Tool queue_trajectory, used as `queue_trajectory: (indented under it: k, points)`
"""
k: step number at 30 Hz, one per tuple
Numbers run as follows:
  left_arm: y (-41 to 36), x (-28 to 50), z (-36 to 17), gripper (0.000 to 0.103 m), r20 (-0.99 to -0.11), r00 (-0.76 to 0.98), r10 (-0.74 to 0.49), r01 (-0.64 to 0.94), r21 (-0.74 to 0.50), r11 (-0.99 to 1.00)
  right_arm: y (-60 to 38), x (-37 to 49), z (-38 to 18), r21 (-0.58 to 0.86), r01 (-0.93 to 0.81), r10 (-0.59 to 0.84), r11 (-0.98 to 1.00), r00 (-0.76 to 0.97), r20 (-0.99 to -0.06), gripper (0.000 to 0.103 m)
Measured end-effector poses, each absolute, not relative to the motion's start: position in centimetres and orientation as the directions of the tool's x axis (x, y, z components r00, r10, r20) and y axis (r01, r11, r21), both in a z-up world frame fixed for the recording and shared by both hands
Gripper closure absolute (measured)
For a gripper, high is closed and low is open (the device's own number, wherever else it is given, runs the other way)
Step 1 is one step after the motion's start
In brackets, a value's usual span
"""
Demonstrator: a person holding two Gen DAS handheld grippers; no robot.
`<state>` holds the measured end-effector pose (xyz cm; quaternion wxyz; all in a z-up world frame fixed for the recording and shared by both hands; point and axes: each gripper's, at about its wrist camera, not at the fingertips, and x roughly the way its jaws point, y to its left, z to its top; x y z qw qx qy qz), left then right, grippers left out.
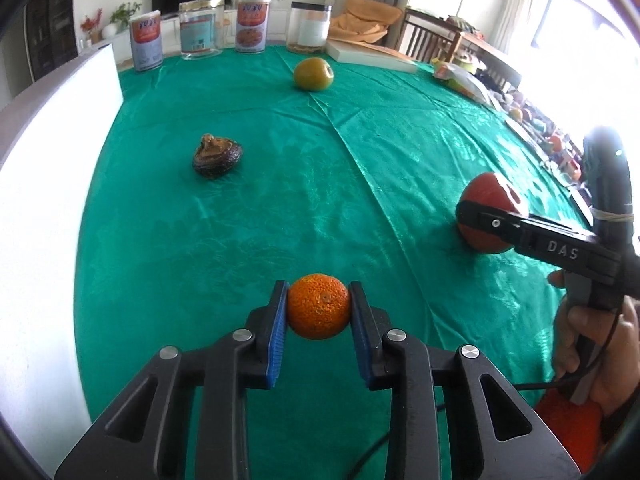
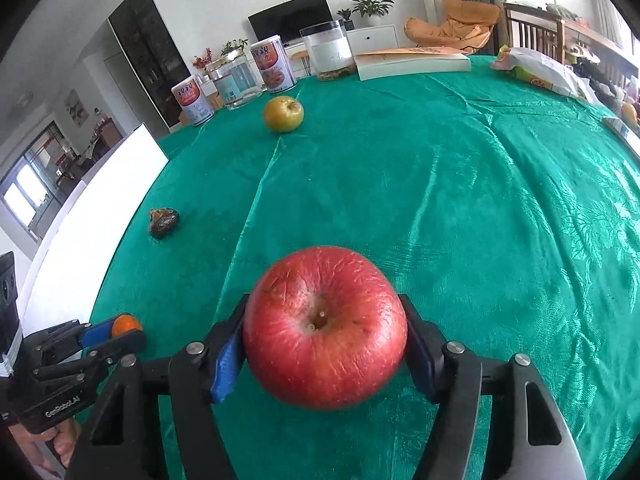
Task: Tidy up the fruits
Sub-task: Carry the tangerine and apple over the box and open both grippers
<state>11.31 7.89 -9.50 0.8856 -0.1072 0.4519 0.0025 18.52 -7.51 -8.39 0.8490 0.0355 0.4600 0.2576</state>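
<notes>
Left tongs point(image 1: 319, 307) level, clamped on orange point(image 1: 319, 306); right tongs point(image 2: 325, 334) level, gripping red apple point(image 2: 325, 326).

Colour-wise: the table point(image 2: 460, 184) has a shiny emerald-green cloth with a faint tone-on-tone leafy pattern. The apple point(image 2: 324, 336) is red with pale streaks and a yellowish patch near the stem. The little orange point(image 1: 318, 306) is bright orange with pebbly skin. Further back, there's a yellow-green fruit point(image 1: 313, 73) and a dark brown wrinkly one point(image 1: 217, 156). Both claws are black with blue pads point(image 1: 277, 334). The tins point(image 1: 253, 24) are white with red-orange labels.
</notes>
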Motion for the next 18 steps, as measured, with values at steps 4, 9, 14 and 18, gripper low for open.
queue_trajectory:
  k: [4,9,14,18]
  points:
    - [8.7,7.4,-3.7,0.074,-0.740,0.632,-0.232,-0.049,-0.337,0.940,-6.3,16.6,-6.2,0.489,-0.422,0.630,0.764,0.324,-0.705,0.036]
    - [14.1,2.2,4.6,0.074,-0.634,0.746,-0.201,-0.077,-0.382,0.921,3.5,13.1,1.4,0.522,-0.640,0.767,0.564,0.171,-0.619,0.036]
    - [24.9,-0.1,5.4,0.074,-0.688,0.723,0.057,-0.361,-0.306,0.881,17.0,9.5,6.3,0.443,-0.818,0.787,0.368,0.020,-0.617,0.035]
    - [33.2,0.2,0.5,0.074,-0.809,0.561,0.177,-0.573,-0.225,0.788,26.8,7.3,4.2,0.345,-0.887,0.695,0.305,-0.040,-0.718,0.035]
